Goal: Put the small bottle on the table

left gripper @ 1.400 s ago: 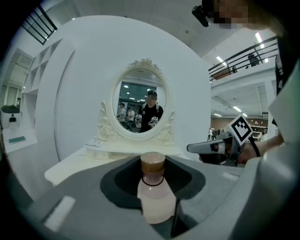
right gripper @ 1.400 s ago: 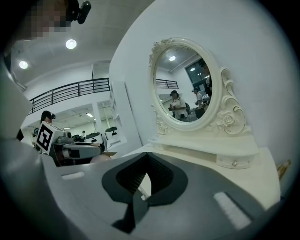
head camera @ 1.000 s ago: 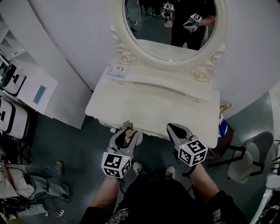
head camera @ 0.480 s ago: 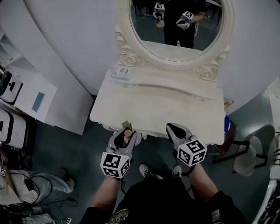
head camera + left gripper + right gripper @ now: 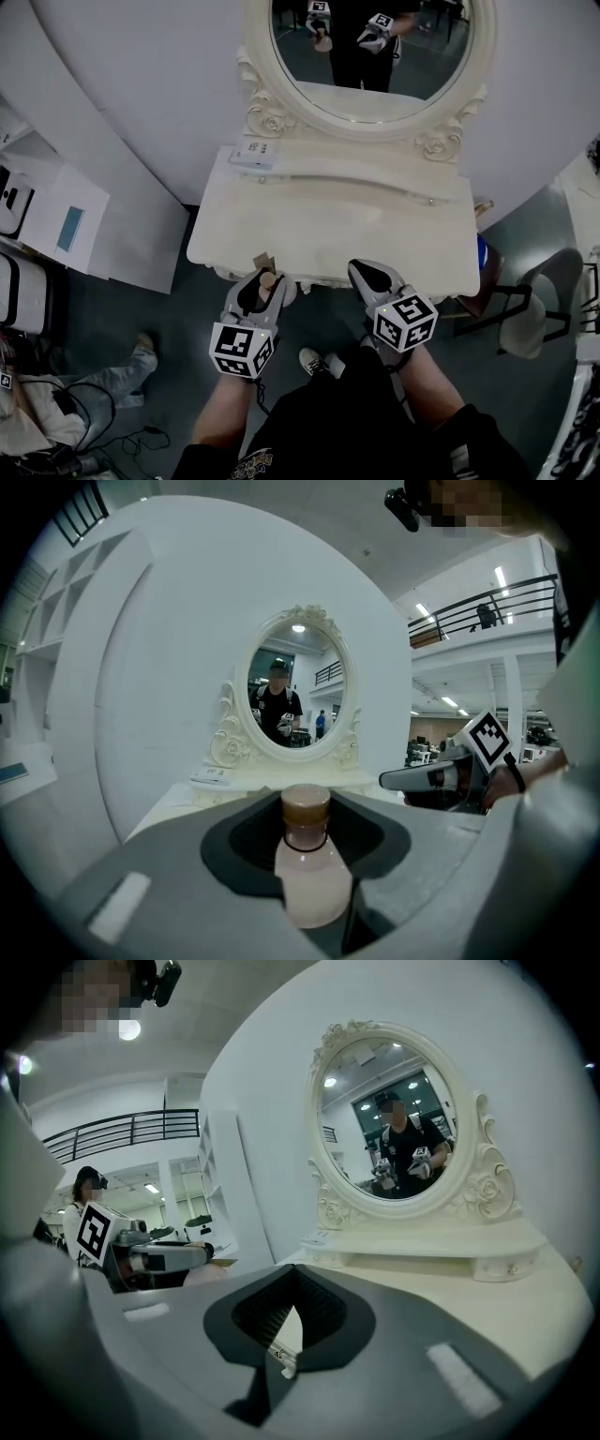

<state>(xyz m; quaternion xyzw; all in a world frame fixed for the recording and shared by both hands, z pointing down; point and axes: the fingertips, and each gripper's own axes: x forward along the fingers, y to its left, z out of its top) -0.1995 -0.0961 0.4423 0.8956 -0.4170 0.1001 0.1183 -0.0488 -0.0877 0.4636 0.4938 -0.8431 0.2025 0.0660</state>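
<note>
The left tool (image 5: 265, 284) is clenched on the bottle (image 5: 312, 888), its two grey jaws pressing the body from either side with the dark pads (image 5: 242, 841) around the neck. The bottle is small, with a rounded, pale pinkish-white body that narrows to a short neck. A thin dark ring sits on that neck, and a flat tan cap (image 5: 306, 805) tops it. It stands upright between the jaws, and its lower part is hidden by them. In the head view it is held at the front edge of the table (image 5: 328, 230), toward the left corner, not resting on the top. The right tool (image 5: 366, 272) hangs just beside the left one at the same front edge. Its jaws are drawn together with nothing between them, leaving only a thin wedge of table top showing through the gap in the right gripper view. Each tool carries its marker cube near the person's hand. The table is cream, with a bare top and a low raised shelf (image 5: 375, 178) along the back. A small white box (image 5: 251, 153) lies at the shelf's left end. Above the shelf stands an oval mirror (image 5: 366, 47) in a carved cream frame with rosettes at its lower corners, and it reflects the person with both tools. A pale chair (image 5: 525, 323) stands on the floor to the right of the table.
</note>
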